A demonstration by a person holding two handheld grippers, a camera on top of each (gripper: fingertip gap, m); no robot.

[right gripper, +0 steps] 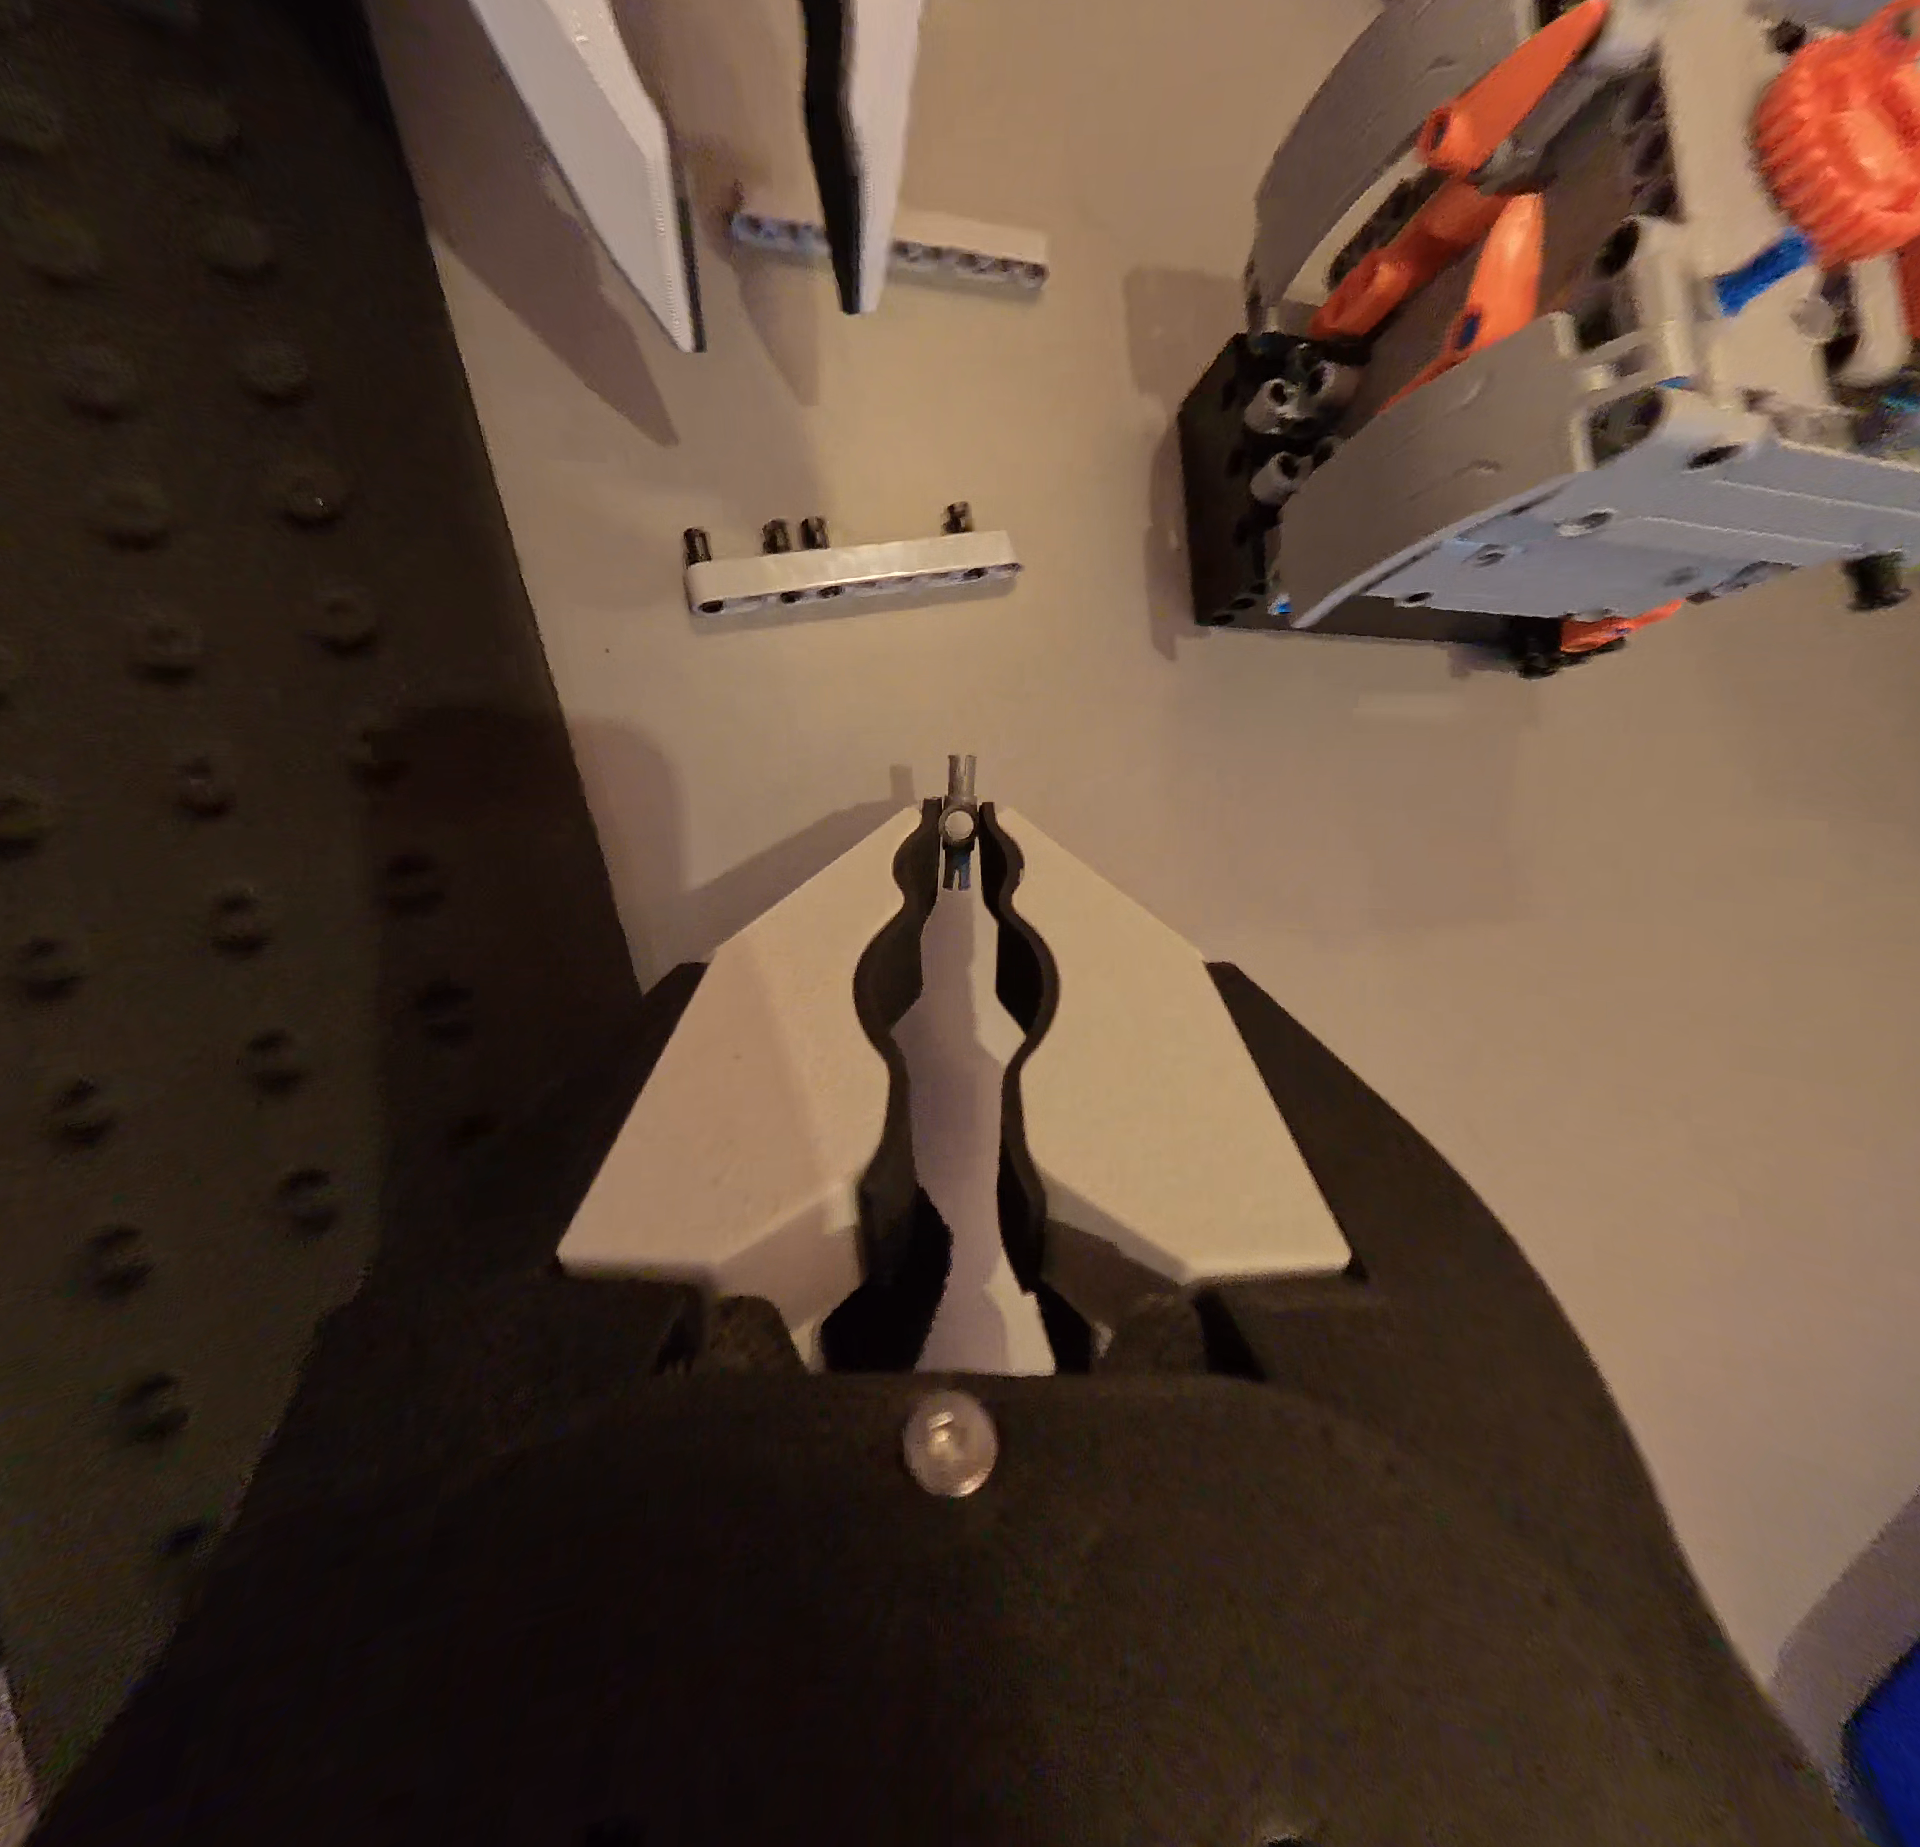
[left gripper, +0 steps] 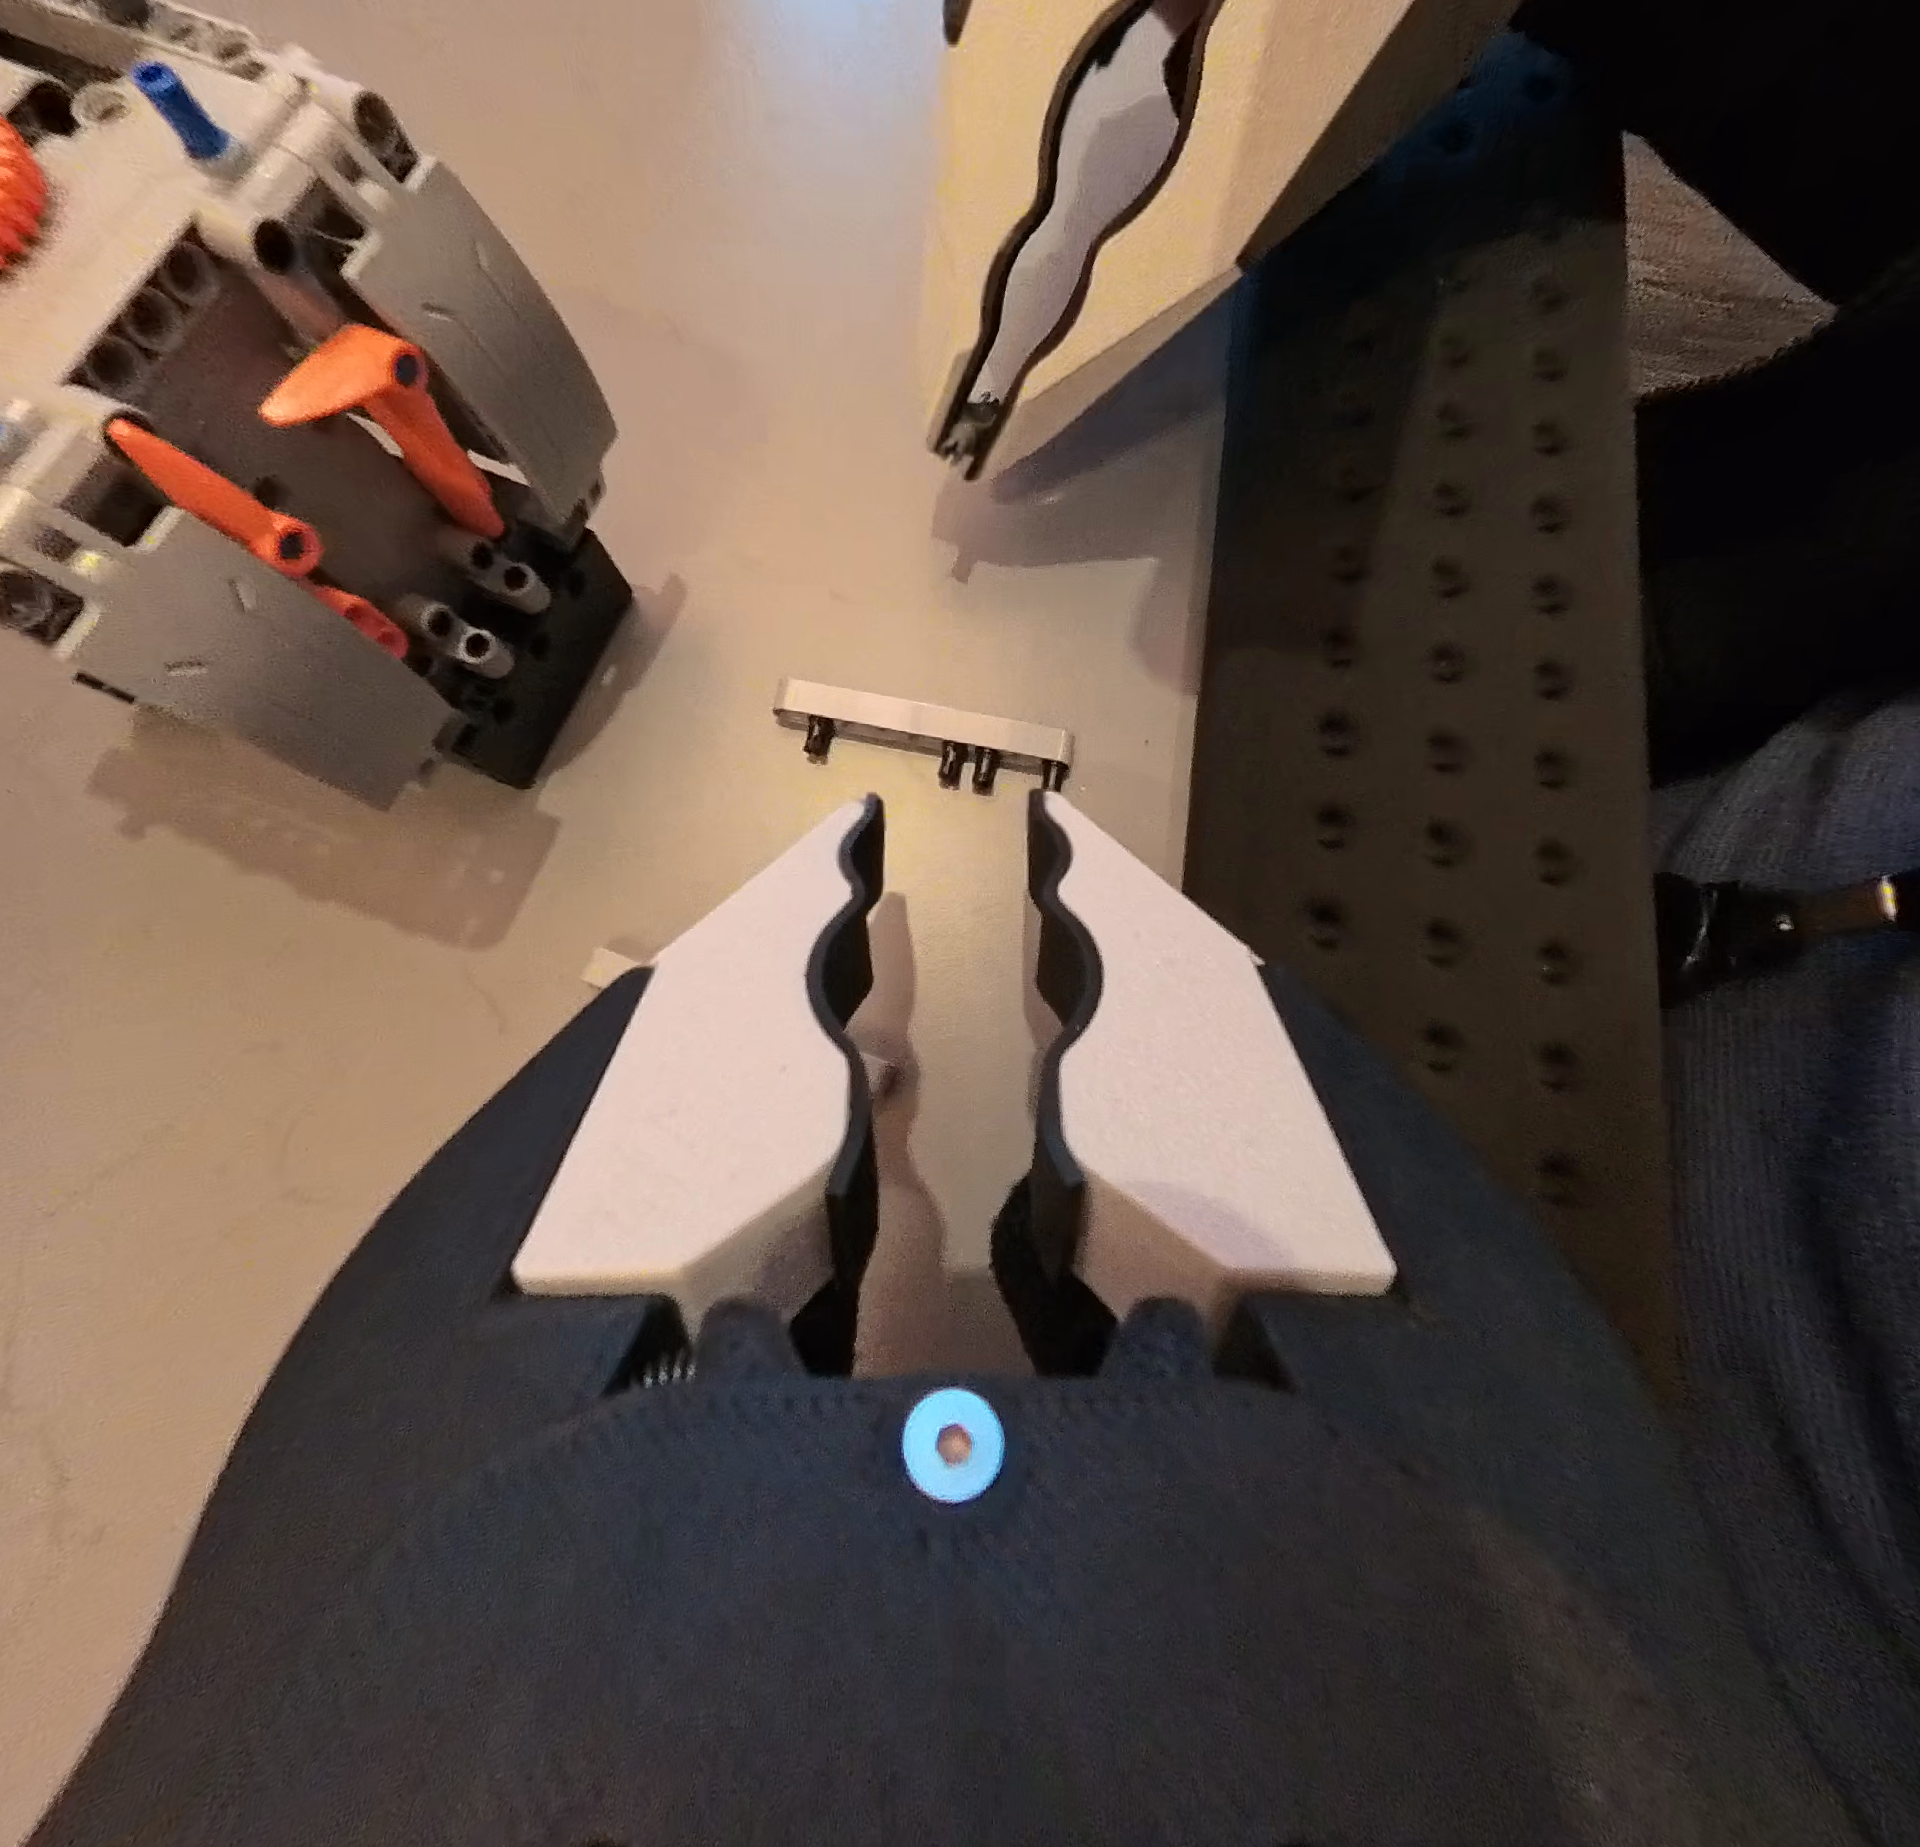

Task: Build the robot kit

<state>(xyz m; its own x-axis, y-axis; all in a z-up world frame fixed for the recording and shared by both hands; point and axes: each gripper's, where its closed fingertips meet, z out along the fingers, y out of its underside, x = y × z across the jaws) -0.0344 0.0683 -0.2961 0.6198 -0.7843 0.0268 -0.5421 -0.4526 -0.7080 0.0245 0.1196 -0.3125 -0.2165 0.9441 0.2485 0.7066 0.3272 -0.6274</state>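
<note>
Left wrist view: left gripper [left gripper: 954,805] hanging over the table [left gripper: 727,239], jaws apart and empty, pointed at a grey pinned beam [left gripper: 925,722] near the table's edge by the black studded plate [left gripper: 1434,654]; grey-and-orange brick model [left gripper: 312,447] well apart, far left.

Right wrist view: right gripper [right gripper: 961,810] angled down, clamped at the tips on a small grey pin [right gripper: 960,784], short of that beam; second grey beam [right gripper: 966,259] beyond.

Your left claw [left gripper: 956,805] hangs with its jaws parted, nothing between the fingers, tips angled down toward the surface. Your right claw [right gripper: 958,823] is pinched nearly closed at the tips, gripping a small grey pin [right gripper: 958,810]. The two claws point toward each other, near but apart.
</note>
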